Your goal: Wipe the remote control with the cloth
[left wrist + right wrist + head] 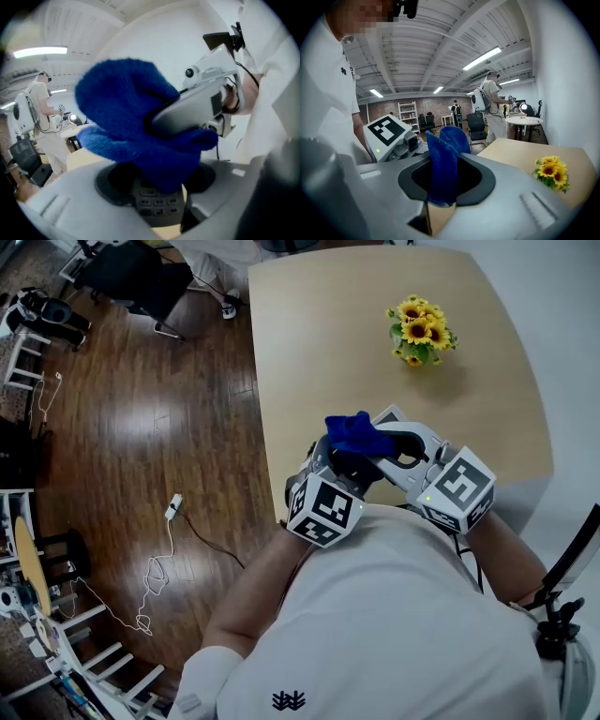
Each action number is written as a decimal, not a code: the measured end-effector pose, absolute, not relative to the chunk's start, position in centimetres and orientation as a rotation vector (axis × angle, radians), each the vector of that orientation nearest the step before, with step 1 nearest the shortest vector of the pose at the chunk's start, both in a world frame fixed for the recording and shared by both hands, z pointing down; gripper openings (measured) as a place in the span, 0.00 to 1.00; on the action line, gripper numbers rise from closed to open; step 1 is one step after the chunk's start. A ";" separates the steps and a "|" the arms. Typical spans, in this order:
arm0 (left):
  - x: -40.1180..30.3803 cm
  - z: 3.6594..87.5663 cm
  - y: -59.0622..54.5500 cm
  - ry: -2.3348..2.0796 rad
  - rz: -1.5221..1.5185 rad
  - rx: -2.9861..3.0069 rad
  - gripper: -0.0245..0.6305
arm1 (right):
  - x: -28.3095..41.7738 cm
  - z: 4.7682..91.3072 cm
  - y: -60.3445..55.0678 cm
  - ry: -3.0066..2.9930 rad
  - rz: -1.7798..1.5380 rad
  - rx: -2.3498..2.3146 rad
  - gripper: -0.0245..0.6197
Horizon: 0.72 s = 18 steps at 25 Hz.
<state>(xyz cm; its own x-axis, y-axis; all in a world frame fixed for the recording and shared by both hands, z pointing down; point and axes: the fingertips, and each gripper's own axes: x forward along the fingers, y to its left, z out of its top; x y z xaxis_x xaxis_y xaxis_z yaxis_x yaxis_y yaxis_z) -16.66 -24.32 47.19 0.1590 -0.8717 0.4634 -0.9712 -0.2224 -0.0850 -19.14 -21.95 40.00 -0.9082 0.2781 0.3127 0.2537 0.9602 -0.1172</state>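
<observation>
Table (309,352): pale top, bare except for the sunflowers (421,332) at 1 o'clock of the grippers. Left gripper (157,192): jaws drawn narrow onto the remote control (157,208), held aloft by the table's near edge. Right gripper (443,187): jaws pinched on the blue cloth (443,154), whose free fold drapes the remote's far end. Recommended: hold the remote steady and draw the cloth lengthwise under light pressure. Open room lies toward 12 o'clock. The table edge drops to the floor (141,427) at 9 o'clock, and the person's chest crowds in at 6 o'clock.
</observation>
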 end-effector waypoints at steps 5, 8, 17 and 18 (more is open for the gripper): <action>-16.9 46.3 -26.0 -1.793 0.612 2.206 0.46 | -19.0 39.8 -27.2 -2.783 0.081 -0.279 0.17; -16.6 46.5 -26.3 -1.792 0.615 2.206 0.46 | -18.0 40.0 -30.0 -2.782 0.079 -0.184 0.17; -16.8 48.2 -27.1 -1.792 0.586 2.138 0.46 | -13.6 42.9 -39.5 -2.731 0.117 0.128 0.17; -17.2 48.7 -27.1 -1.802 0.581 2.114 0.46 | -12.9 43.5 -40.3 -2.720 0.132 0.157 0.17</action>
<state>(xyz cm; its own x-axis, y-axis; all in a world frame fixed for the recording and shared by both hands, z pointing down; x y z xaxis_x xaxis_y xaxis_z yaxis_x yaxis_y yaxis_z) -17.21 -27.15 48.67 0.1301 -0.8631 0.4881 -0.9856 -0.1662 -0.0311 -12.94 -40.33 43.45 -0.9093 -0.0903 0.4062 -0.1294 0.9892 -0.0696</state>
